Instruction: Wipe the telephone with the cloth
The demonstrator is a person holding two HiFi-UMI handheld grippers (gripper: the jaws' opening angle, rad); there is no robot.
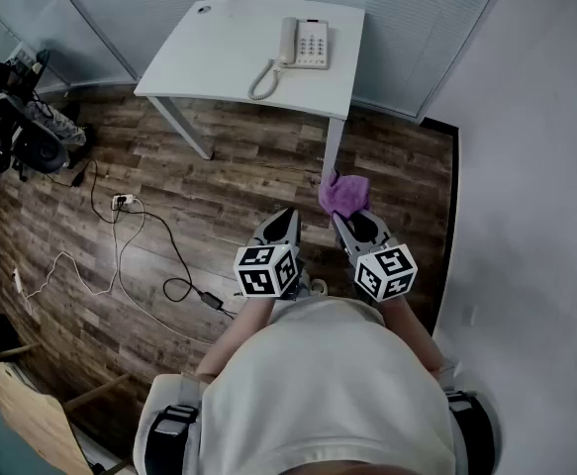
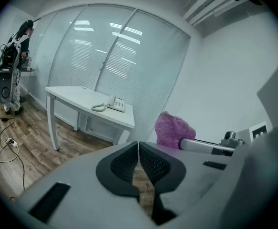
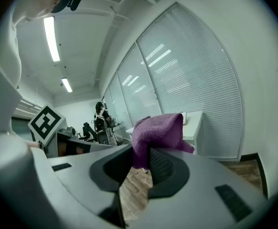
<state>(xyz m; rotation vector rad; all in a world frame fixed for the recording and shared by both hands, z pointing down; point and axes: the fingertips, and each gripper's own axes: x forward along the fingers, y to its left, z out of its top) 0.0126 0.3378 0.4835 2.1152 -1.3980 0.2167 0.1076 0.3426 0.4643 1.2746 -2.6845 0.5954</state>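
The right claw (image 3: 139,156) is clamping the one purple cloth (image 3: 159,129), while the left claw (image 2: 138,150) is pressing shut on nothing. Both claws are hanging over the floor, well short of the single table (image 1: 219,62). The lone telephone (image 1: 306,44) is sitting near that table's far right corner, so I'm judging the cloth fetched but the approach and all the wiping yet to come.

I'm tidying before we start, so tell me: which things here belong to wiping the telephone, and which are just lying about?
For the job: telephone on the white table; purple cloth, clamped in the right tool; left tool, shut and empty.
Lying about: cables and power strip on the wood floor; dark equipment at the far left.
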